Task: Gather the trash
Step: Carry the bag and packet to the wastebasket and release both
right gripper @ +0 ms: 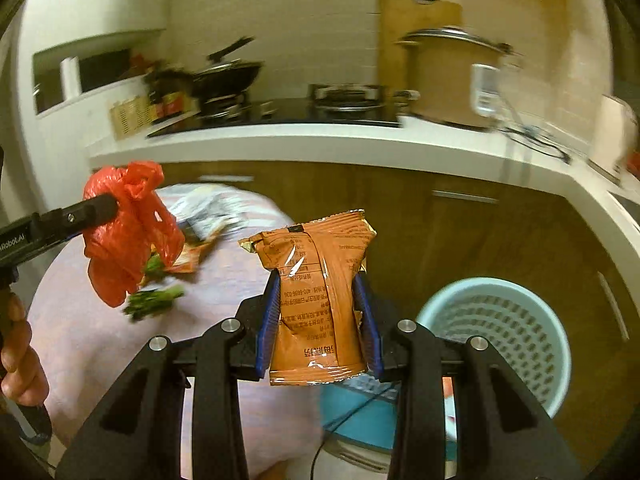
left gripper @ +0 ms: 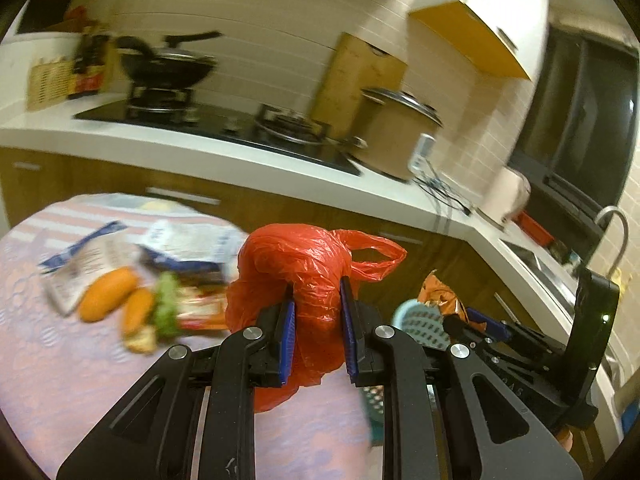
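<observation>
Right wrist: orange snack packet (right gripper: 318,300), inverted Chinese print, "400-6696-036", in right gripper (right gripper: 319,312).

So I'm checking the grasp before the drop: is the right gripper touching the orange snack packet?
Touching. The right wrist view shows the right gripper with both blue pads pressed against the orange snack packet, pinching its middle.

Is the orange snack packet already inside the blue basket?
No, the orange snack packet is clamped between the right gripper's fingers in the air, with the blue basket off to its right.
</observation>
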Demonstrator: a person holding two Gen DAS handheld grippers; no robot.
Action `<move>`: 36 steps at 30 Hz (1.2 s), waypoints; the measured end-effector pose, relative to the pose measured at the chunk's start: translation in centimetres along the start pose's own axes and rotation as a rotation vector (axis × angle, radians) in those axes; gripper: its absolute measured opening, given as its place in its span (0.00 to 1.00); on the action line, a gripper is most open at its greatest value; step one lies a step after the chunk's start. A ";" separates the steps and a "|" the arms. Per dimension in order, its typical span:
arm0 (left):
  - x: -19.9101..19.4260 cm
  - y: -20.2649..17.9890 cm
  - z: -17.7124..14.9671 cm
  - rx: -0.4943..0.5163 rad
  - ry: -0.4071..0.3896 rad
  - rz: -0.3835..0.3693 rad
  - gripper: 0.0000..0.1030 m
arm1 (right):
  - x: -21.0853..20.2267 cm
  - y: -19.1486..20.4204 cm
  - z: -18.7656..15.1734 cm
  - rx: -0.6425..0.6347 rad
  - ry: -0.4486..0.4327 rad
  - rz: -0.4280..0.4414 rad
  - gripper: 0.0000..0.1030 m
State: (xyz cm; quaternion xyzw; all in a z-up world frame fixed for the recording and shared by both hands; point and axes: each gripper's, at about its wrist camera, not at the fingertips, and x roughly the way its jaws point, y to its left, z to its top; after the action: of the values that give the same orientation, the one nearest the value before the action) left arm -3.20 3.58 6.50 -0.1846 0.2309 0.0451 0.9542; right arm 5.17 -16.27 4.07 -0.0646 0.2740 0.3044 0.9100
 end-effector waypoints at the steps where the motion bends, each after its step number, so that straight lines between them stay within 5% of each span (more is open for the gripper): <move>1: 0.7 -0.9 0.1 0.013 0.009 -0.013 0.18 | -0.3 -1.3 -0.1 0.017 -0.002 -0.025 0.32; 9: 7.0 -10.3 -0.7 0.150 0.096 -0.134 0.18 | -0.9 -10.6 -2.2 0.173 0.016 -0.161 0.32; 17: 13.8 -15.8 -3.0 0.172 0.224 -0.237 0.18 | 0.7 -18.8 -6.1 0.354 0.104 -0.246 0.32; 28: 20.7 -18.5 -6.5 0.189 0.367 -0.281 0.20 | 3.2 -22.1 -8.9 0.419 0.206 -0.283 0.36; 34: 22.5 -18.3 -7.1 0.189 0.412 -0.273 0.34 | 4.3 -23.0 -9.7 0.450 0.249 -0.292 0.47; 36: 22.8 -18.1 -7.4 0.187 0.427 -0.273 0.47 | 4.5 -23.2 -9.9 0.462 0.261 -0.290 0.52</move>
State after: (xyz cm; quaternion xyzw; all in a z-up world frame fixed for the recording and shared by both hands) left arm 17.07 -15.93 -4.05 -0.1303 0.4031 -0.1454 0.8941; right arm 17.26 -35.43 -7.82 0.0673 0.4383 0.0900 0.8918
